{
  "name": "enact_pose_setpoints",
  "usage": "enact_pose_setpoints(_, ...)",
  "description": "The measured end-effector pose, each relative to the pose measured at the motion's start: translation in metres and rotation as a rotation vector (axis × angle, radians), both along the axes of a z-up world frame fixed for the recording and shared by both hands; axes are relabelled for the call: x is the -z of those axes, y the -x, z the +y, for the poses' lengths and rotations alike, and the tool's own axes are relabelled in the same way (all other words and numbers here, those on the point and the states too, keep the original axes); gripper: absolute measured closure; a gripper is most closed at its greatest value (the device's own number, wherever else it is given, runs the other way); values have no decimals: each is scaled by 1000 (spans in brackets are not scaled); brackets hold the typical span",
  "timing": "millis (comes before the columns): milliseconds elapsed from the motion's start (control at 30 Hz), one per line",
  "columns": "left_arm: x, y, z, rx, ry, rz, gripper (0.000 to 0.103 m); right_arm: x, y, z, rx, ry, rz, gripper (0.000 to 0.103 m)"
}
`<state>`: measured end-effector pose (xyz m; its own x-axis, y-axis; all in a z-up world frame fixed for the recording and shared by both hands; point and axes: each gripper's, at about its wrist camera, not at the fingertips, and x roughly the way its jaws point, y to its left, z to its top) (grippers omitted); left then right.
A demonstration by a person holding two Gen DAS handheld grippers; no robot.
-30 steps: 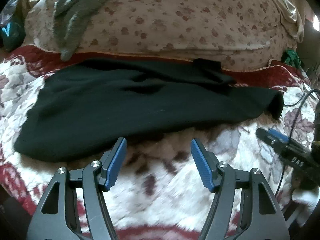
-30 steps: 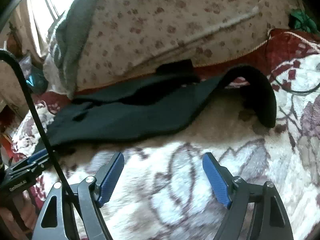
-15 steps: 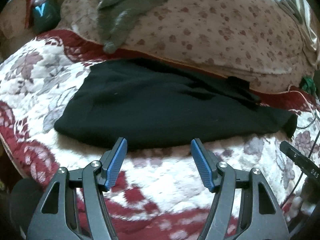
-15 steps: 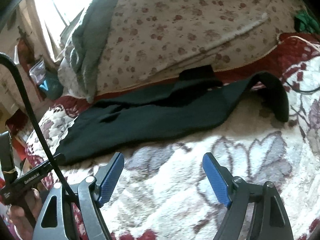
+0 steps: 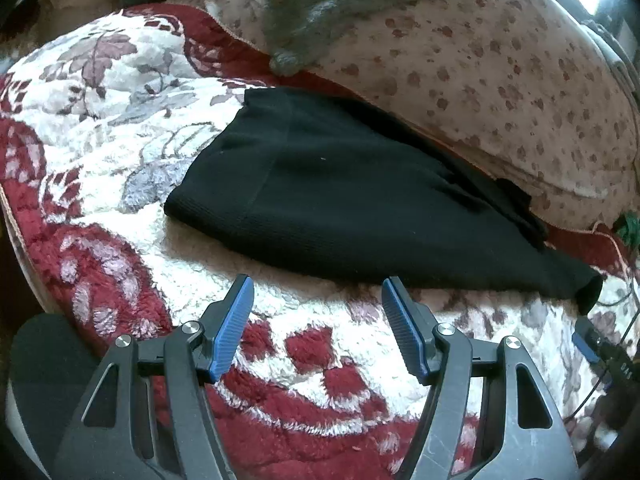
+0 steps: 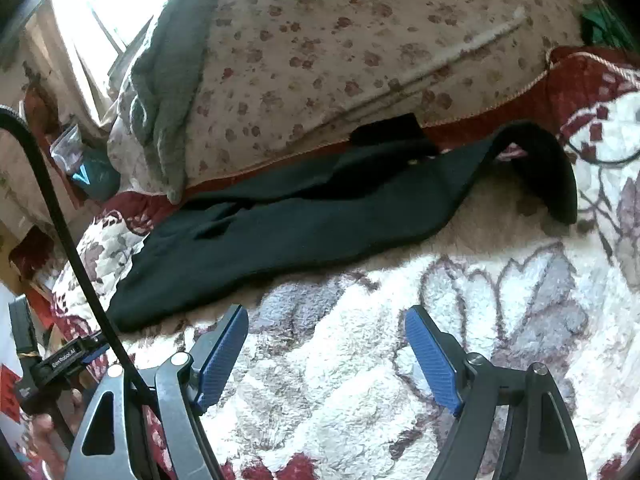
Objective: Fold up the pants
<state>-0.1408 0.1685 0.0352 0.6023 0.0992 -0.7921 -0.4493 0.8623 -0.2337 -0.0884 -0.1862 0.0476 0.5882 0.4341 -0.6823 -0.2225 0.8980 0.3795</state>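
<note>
Black pants (image 5: 340, 196) lie stretched across a fluffy red-and-white floral blanket (image 5: 120, 152), folded lengthwise, waist end to the left and leg end to the right. My left gripper (image 5: 318, 300) is open and empty, hovering just short of the pants' near edge. In the right wrist view the pants (image 6: 304, 216) lie ahead, with the leg end curled up at the right (image 6: 548, 168). My right gripper (image 6: 326, 332) is open and empty above the blanket (image 6: 400, 380), short of the pants.
A large floral-print pillow (image 5: 500, 80) lies right behind the pants, with a grey knit garment (image 5: 320, 12) draped on it. The right gripper's tip (image 5: 600, 352) shows at the left view's right edge. A black cable (image 6: 60, 220) crosses the right view's left side.
My left gripper has swung left and pulled back, so the pants' waist end now sits ahead. My right gripper has drawn back a little from the pants. Both stay open.
</note>
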Motion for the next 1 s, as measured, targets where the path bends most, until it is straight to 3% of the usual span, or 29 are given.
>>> enact_pose_setpoints(300, 16, -9, 0, -20, 110, 20, 36, 6, -5, -8, 23, -10, 12, 23)
enact_pose_setpoints(633, 17, -37, 7, -46, 116, -5, 36, 16, -19, -28, 80, -71, 29, 23)
enact_pose_setpoints(800, 17, -52, 13, -56, 120, -12, 36, 25, -43, -41, 118, -152, 48, 23)
enact_pose_setpoints(933, 16, -64, 17, -55, 118, -8, 36, 25, -64, -43, 127, -152, 35, 23)
enact_pose_setpoints(1000, 16, -72, 21, -53, 121, -7, 36, 26, -74, -46, 128, -168, 21, 32)
